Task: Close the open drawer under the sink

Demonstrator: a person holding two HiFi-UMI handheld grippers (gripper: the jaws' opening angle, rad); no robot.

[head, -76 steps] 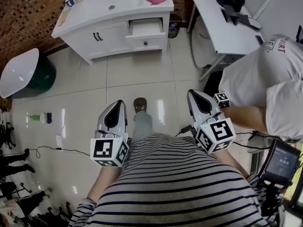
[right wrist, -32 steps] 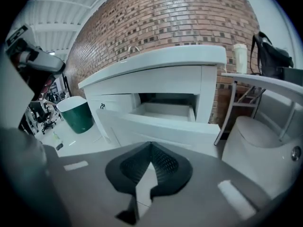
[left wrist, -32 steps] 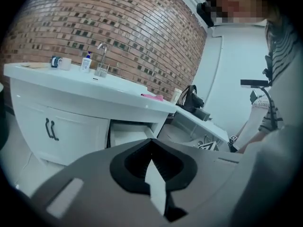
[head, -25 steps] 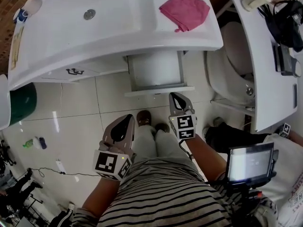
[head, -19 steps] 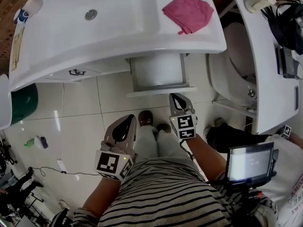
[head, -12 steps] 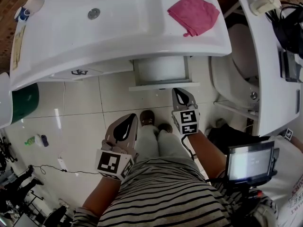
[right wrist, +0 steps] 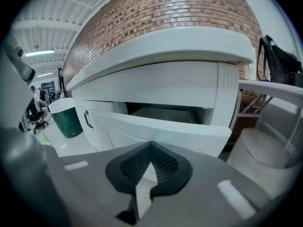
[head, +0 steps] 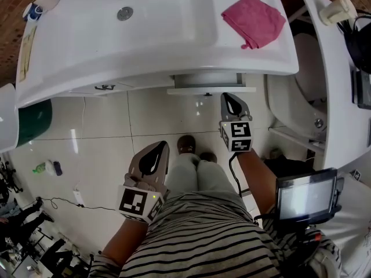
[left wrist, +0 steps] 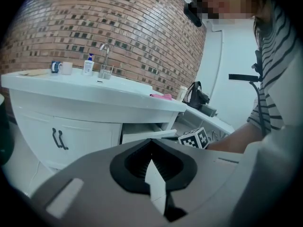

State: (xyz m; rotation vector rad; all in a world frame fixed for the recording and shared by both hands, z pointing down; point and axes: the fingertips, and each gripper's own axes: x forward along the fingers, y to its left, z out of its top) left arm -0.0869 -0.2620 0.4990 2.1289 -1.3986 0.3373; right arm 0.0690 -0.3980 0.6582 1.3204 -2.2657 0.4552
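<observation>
- White drawer sits under the sink at the counter's right end, below the pink cloth. It projects a short way out of the cabinet. The right gripper view shows a dark gap above its front panel, so it is not yet closed.
- Right gripper is extended forward, its tip just beside the drawer front and slightly right of the panel's centre. Its 2 jaws are pressed together with nothing between them.
- Judgement: the joined jaws form 1 blunt point suited to pushing. Closing the drawer needs no grasp, which explains this posture.
- Contact between tip and panel cannot be confirmed. The head view shows them side by side, and the right gripper view shows the panel directly ahead of the jaws.
- Left gripper is held low beside the person's left leg, well apart from the cabinet. Its jaws are together and empty.
- Judgement: the left gripper is kept back because the push needs only 1 tool.
- Shoes stand on the tile floor in front of the drawer, placing the body roughly in line with its travel.
- Judgement: the next move calls for a straight push toward the cabinet. An off-centre push could skew the drawer on its runners.
</observation>
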